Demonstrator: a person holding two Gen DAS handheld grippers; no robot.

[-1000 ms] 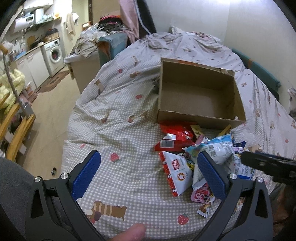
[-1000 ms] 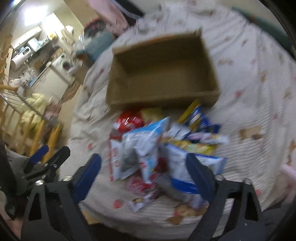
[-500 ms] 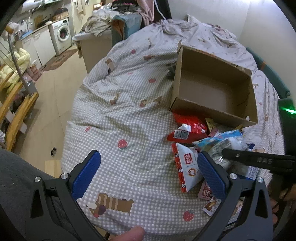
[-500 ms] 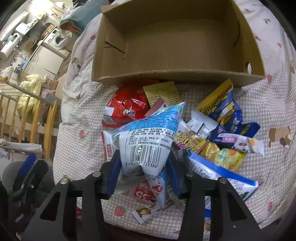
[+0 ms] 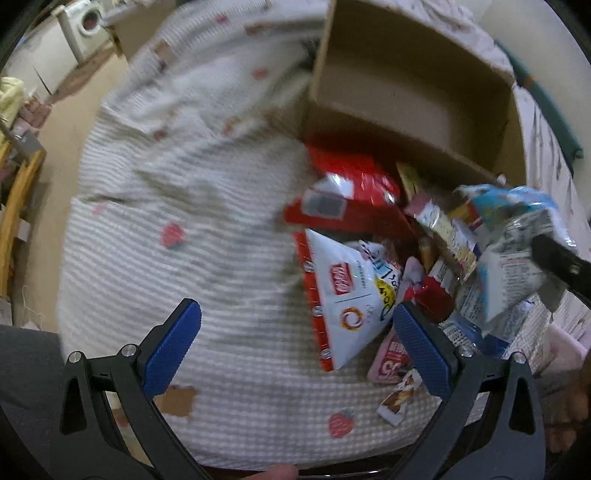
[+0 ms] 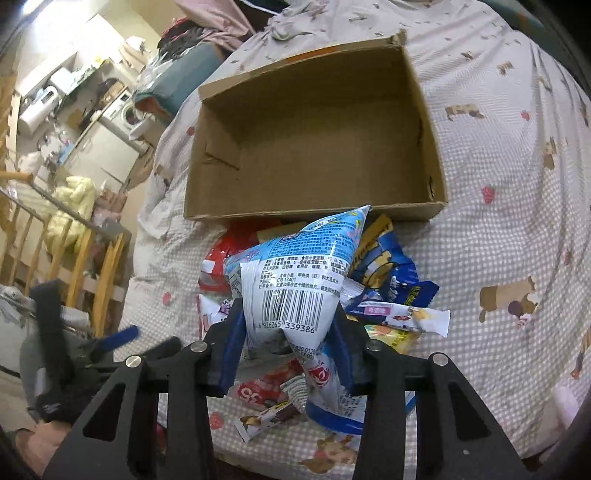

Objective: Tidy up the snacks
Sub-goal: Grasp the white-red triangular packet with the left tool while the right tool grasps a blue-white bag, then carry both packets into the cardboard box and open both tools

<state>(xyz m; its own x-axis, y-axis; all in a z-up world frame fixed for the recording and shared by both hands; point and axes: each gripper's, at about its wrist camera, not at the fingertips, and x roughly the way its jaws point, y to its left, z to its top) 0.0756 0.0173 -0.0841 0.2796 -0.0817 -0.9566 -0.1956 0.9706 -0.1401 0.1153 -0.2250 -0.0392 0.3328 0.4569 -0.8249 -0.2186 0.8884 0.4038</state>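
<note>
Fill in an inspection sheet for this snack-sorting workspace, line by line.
Surface: checked bedspread, rumpled.
Job's things: cardboard box, open, nothing in it; snack pile against its near wall.
Clutter: nothing seen on the bedspread besides the snacks.
Grippers: right gripper closing on the blue-and-white bag; left gripper open, over the white-and-red packet.
Cables: nothing seen.
Surroundings: washing machine, wooden rail.

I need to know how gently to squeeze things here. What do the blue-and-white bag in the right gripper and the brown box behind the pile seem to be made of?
Blue-and-white bag: looks like thin glossy plastic film; it shines, crinkles and puckers where the closing jaws of the right gripper press on it.
Brown box: apparently plain matte cardboard, with raw, slightly ragged cut edges and a creased inner wall.
</note>
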